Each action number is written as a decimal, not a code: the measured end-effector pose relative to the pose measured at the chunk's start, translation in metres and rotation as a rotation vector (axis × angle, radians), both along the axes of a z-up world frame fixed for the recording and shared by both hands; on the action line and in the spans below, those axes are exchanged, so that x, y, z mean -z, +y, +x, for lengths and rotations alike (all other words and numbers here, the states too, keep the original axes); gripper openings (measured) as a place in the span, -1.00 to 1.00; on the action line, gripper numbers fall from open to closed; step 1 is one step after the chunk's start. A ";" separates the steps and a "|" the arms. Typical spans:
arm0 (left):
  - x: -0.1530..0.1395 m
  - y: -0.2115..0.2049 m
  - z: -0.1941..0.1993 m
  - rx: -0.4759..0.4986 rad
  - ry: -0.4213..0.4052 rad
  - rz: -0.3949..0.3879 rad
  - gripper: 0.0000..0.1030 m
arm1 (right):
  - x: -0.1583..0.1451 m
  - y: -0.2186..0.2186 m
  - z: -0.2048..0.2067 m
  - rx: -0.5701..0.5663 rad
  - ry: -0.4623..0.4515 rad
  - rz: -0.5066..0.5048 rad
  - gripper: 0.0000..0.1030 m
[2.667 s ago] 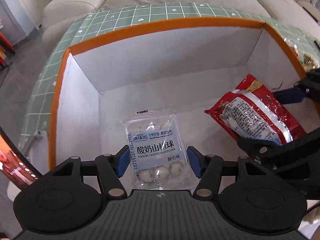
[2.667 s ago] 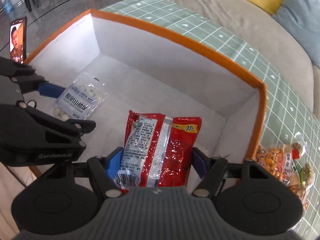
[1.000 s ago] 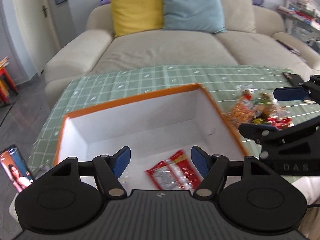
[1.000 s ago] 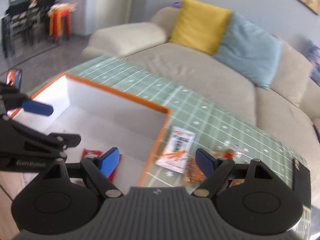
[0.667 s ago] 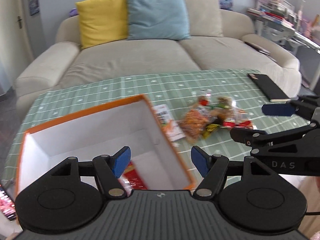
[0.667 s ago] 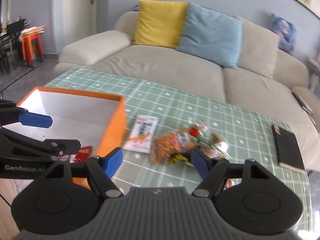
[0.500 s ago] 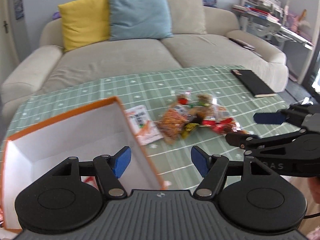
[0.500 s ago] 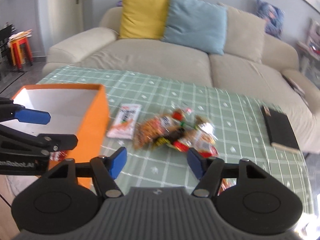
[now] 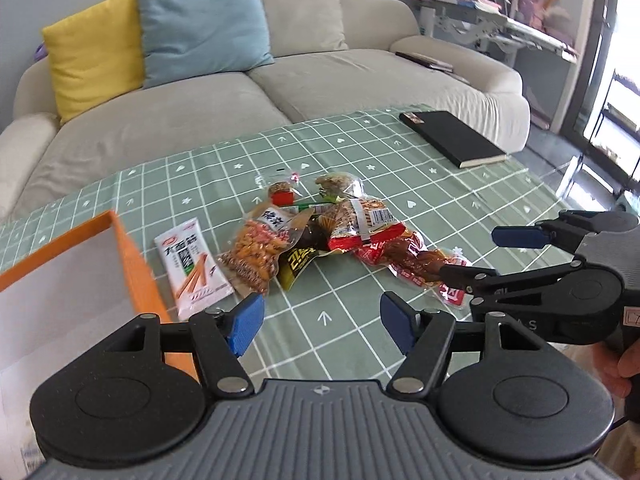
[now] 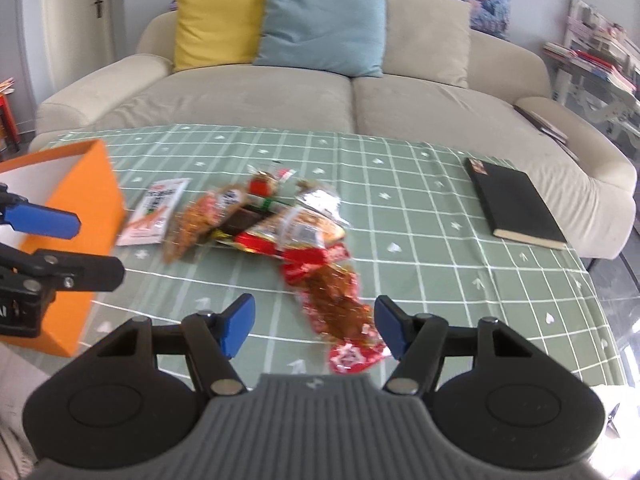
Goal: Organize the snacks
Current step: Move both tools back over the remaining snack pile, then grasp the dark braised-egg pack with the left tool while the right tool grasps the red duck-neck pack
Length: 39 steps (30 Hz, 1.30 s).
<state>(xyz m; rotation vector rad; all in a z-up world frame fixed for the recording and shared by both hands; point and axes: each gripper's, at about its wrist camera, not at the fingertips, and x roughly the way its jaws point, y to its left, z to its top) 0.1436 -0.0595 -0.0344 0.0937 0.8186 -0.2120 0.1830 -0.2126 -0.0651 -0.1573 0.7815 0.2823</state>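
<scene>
A heap of snack packets (image 9: 320, 236) lies on the green checked tablecloth, with a white stick-snack packet (image 9: 192, 268) at its left, beside the orange box (image 9: 136, 276). My left gripper (image 9: 320, 320) hovers open over bare cloth just short of the heap, empty. My right gripper (image 10: 314, 326) is open too. A red packet of brown snacks (image 10: 336, 300) lies on the cloth below it, seen between the pads, which stand apart from it. In the right wrist view the heap (image 10: 272, 220) lies beyond, the left gripper (image 10: 60, 246) in front of the box (image 10: 80, 208). The right gripper (image 9: 488, 256) shows at right.
A black notebook (image 10: 516, 204) lies on the table's far right, also seen in the left wrist view as the notebook (image 9: 452, 144). A beige sofa (image 10: 280, 92) with yellow and blue cushions runs behind the table. The table's right edge (image 10: 600, 320) drops off close by.
Both grippers let go of their packets in the box, rose, swung right to the snack heap and came lower. The right jaws have narrowed a little.
</scene>
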 end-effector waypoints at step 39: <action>0.083 -0.051 0.053 0.048 -0.091 0.359 -0.98 | 0.075 0.003 0.069 -0.054 0.066 -0.073 -0.44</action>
